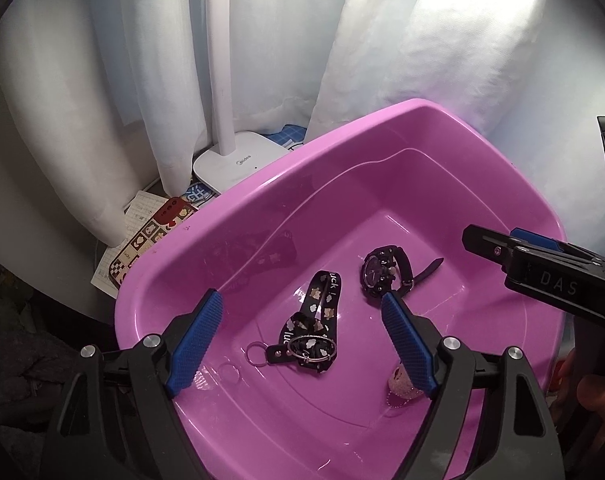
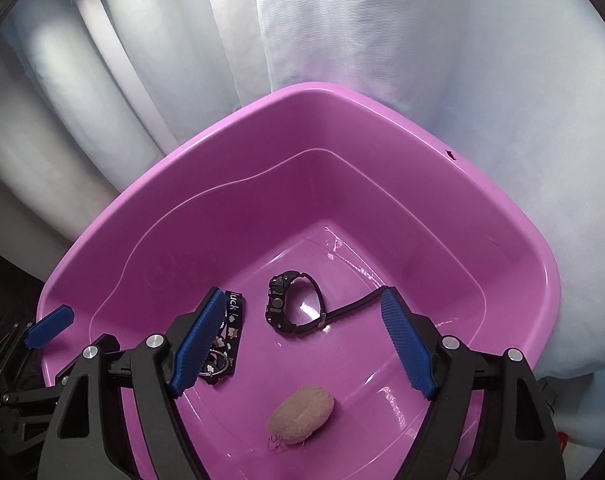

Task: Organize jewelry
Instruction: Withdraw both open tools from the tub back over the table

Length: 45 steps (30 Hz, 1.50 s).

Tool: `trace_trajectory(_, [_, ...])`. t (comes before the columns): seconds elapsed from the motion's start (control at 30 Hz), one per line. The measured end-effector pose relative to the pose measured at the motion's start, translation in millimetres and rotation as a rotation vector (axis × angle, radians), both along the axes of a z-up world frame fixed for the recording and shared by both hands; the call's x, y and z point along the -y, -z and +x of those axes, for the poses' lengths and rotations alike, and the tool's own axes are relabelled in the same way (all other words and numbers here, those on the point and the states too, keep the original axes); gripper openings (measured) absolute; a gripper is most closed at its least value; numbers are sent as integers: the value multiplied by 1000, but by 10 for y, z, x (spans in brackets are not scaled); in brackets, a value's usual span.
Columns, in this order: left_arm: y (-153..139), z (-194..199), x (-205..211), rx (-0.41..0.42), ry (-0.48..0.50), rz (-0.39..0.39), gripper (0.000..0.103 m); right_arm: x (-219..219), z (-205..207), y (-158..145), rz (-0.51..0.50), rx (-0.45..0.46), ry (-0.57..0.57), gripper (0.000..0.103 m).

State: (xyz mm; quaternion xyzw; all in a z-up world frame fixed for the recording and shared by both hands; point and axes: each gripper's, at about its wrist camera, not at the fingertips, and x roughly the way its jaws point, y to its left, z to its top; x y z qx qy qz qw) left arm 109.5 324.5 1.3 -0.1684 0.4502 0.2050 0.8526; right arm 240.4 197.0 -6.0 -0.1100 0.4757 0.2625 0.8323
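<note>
A pink plastic basin [image 1: 262, 196] [image 2: 502, 216] holds a black wristwatch [image 1: 384, 272] [image 2: 290, 306], a black lanyard strap with cloud print and metal rings [image 1: 314, 328] [image 2: 228, 336], and a beige fuzzy charm on a small chain [image 2: 300, 414] [image 1: 400, 386]. My left gripper [image 1: 302, 340] is open and empty above the strap. My right gripper [image 2: 302, 344] is open and empty above the basin floor, between the watch and the charm. The right gripper's fingers [image 1: 498, 244] reach in from the right in the left wrist view.
White curtains [image 1: 102, 80] [image 2: 422, 60] hang behind the basin. A white lamp base [image 1: 238, 160] with its pole stands at the back left. Printed cards and papers [image 1: 142, 240] lie left of the basin. Dark cloth lies at the lower left.
</note>
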Motion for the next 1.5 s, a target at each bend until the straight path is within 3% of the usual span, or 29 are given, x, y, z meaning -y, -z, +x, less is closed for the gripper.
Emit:
trace_trajectory(0.5, [-148, -233, 171, 29, 1, 22, 80, 267, -350, -175, 57, 45, 16, 77])
trace_trajectory(0.97, [-307, -580, 434, 66, 2, 77, 84, 666, -978, -212, 168, 95, 60, 77])
trace_trajectory(1.27, [-432, -868, 814, 96, 48, 108, 88, 1290, -1573, -259, 215, 143, 145, 77])
trace_trajectory(1.5, [-423, -1144, 1303, 103, 131, 112, 89, 2130, -2081, -155, 214, 154, 271, 77])
